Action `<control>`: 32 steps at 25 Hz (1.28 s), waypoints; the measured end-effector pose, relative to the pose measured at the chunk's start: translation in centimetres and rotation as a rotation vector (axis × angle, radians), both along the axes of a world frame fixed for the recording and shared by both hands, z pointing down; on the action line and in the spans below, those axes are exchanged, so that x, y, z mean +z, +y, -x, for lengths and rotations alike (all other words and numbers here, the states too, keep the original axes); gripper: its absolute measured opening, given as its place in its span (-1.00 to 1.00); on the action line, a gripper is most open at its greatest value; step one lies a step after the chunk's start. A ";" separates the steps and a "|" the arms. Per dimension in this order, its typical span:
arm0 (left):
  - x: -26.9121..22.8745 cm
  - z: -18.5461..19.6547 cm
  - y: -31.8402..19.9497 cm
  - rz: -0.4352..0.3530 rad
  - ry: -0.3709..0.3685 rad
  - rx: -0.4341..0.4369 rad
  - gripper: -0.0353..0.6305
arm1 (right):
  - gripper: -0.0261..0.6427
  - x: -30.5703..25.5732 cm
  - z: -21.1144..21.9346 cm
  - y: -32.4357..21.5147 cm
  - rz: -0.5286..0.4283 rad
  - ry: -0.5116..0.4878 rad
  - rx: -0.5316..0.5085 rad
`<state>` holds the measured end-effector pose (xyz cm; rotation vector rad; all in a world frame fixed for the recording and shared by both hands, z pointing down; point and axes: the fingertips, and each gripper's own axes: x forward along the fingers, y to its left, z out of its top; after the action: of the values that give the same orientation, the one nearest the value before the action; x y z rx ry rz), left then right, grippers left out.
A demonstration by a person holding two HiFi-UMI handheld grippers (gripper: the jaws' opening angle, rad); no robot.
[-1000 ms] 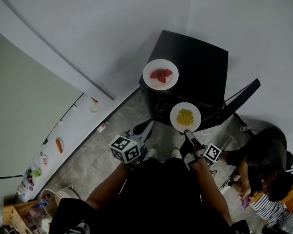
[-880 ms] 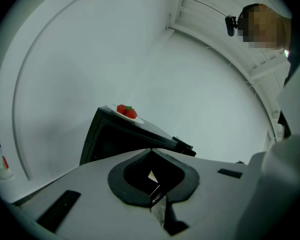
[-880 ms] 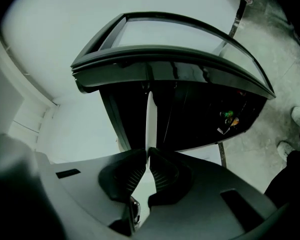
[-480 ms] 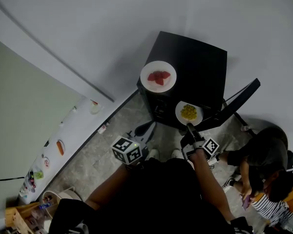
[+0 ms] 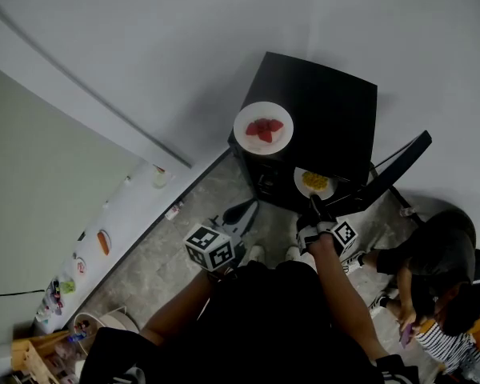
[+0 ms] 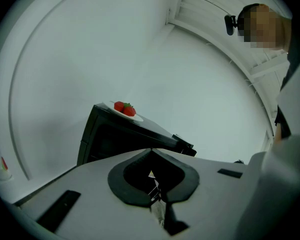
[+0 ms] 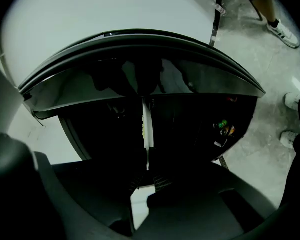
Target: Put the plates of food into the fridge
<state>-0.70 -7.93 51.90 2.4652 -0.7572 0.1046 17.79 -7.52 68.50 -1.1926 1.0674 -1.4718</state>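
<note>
The plate of yellow food (image 5: 314, 182) is pinched by its near rim in the right gripper (image 5: 314, 205). The jaws have just been closing, and the rim is seen between them. In the right gripper view the plate is seen edge-on, with the dark inside of the fridge (image 5: 328, 110) right behind it. From the head view it is held at the open front of the fridge, just below the top edge, and it cannot be told whether it rests on a shelf. The fridge door (image 5: 394, 170) is swung open to the right. A second plate with strawberries (image 5: 263, 126) is seen on the fridge top, at the front left corner. The left gripper (image 6: 151, 153) is held low at the left, apart from the fridge, its jaws pressed together with nothing between them. A seated person (image 5: 436, 266) is seen at the lower right on the floor (image 5: 168, 246).
</note>
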 end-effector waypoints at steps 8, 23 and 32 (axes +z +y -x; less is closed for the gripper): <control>0.1 -0.2 0.4 0.015 0.005 0.022 -0.82 | -0.83 1.3 -1.2 -2.0 0.039 0.003 0.084; 0.6 -0.2 0.5 -0.001 -0.021 0.044 -0.82 | -0.83 1.7 -3.1 -3.3 0.085 0.033 0.182; 0.6 0.0 0.8 0.006 -0.026 0.043 -0.82 | -0.83 1.3 -4.2 -4.0 0.098 0.115 0.249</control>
<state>-0.67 -7.15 52.55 2.4798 -0.7140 0.1554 21.96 -11.53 69.83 -1.4395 0.8928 -1.2864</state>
